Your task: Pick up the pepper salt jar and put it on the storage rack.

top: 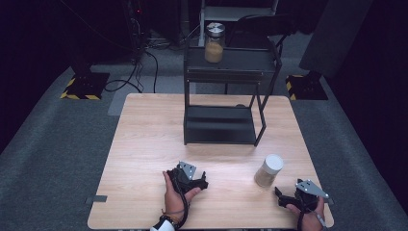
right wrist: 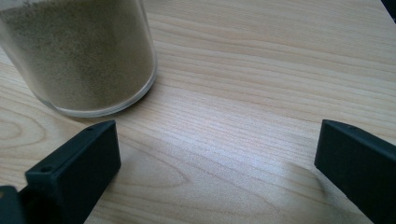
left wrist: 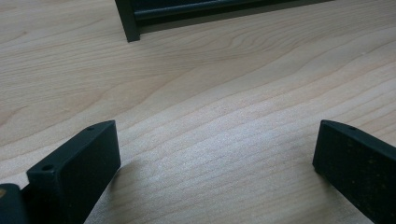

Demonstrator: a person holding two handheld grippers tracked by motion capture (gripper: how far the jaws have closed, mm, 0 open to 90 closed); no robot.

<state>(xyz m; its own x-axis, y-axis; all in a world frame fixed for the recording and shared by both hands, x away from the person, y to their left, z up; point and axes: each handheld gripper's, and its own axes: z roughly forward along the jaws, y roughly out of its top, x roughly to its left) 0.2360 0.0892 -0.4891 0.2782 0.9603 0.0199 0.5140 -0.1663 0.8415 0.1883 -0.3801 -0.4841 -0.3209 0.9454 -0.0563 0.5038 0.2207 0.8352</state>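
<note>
The tabletop (top: pixel 144 159) is light wood w/ clear wavy grain, matte, a rectangular board w/ rounded corners. On it, near the right front, a small jar (top: pixel 268 170) stands upright: round, clear wall, filled w/ fine tan-olive powder, closed by a white flat lid. In the right gripper view the jar (right wrist: pixel 84 56) is at upper left, its clear base ring touching the wood, and the powder looks grainy like sand. No label or writing can be read on it.

The right claw (top: pixel 284 197) lies low at the front right edge, just beside the jar but apart from it. Its black jaws stand wide apart w/ bare wood between; the pads are flat, rectangular, a bit rough.

The left claw (top: pixel 199 180) rests near the front middle, held in a hand (top: pixel 175 195); a grey three-cornered plate sits on top. Its jaws are wide too, nothing between them, approx. pointing to the rack.

The black metal rack (top: pixel 226 103) stands at the far side, two flat shelves on thin square legs. On its top shelf a second jar (top: pixel 214 43), glass w/ a shiny metal lid, holds yellow-tan content. Any writing is too small to tell.
</note>
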